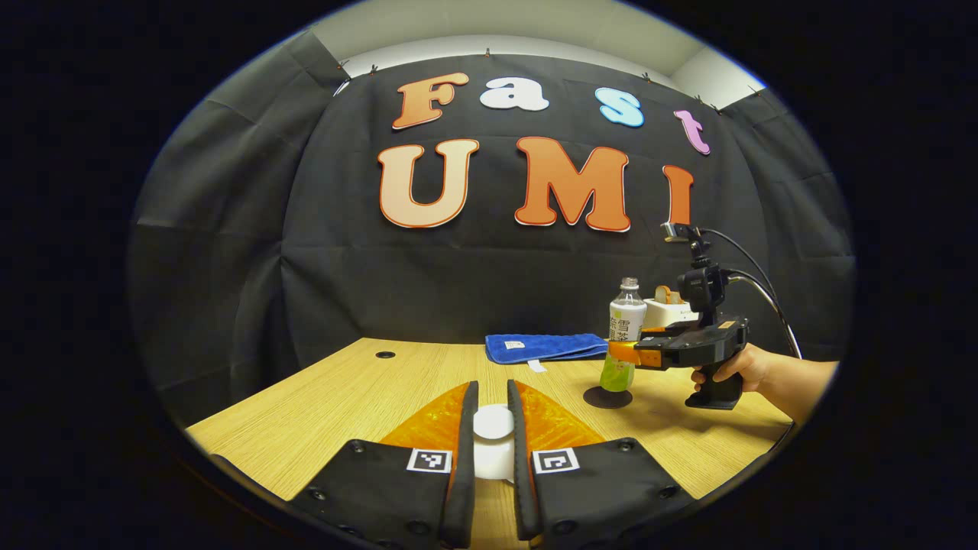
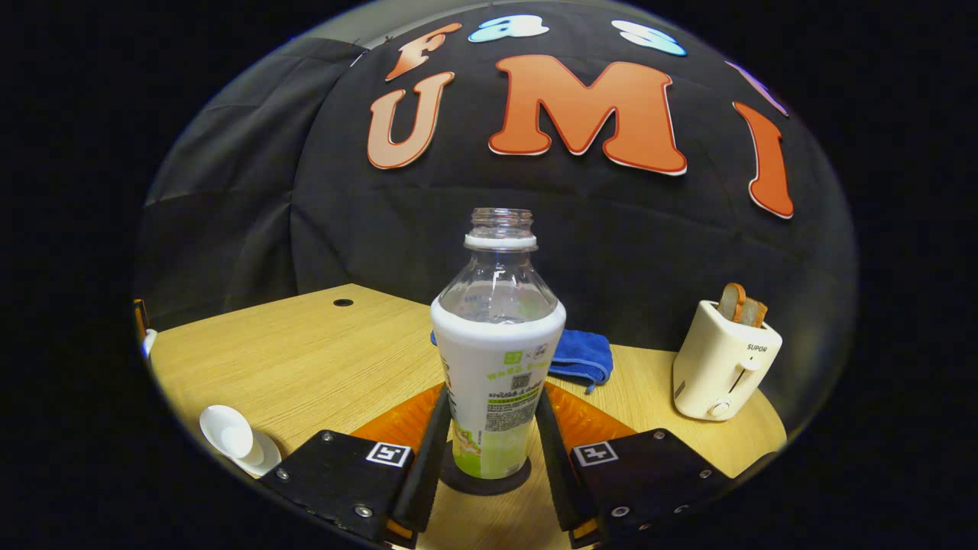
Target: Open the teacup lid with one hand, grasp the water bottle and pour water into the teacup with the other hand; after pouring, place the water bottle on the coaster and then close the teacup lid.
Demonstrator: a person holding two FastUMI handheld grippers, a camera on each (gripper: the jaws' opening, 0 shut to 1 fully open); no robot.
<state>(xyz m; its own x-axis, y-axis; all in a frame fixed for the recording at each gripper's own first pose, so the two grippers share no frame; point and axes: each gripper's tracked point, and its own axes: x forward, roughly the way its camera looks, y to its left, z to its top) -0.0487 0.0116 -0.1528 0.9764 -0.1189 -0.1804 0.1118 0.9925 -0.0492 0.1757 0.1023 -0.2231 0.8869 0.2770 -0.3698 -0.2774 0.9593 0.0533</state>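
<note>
Left gripper (image 1: 491,428) nearly closed; right gripper (image 2: 493,435) parted.

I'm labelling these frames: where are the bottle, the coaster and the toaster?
bottle (image 2: 497,359): right gripper view, on its label.
coaster (image 1: 607,397): left gripper view, on its bare front part.
toaster (image 2: 722,367): right gripper view, on its front wall.

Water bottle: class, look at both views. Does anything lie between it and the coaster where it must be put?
Nothing visible does. The water bottle already stands upright on the coaster, between the right gripper fingers.
</note>
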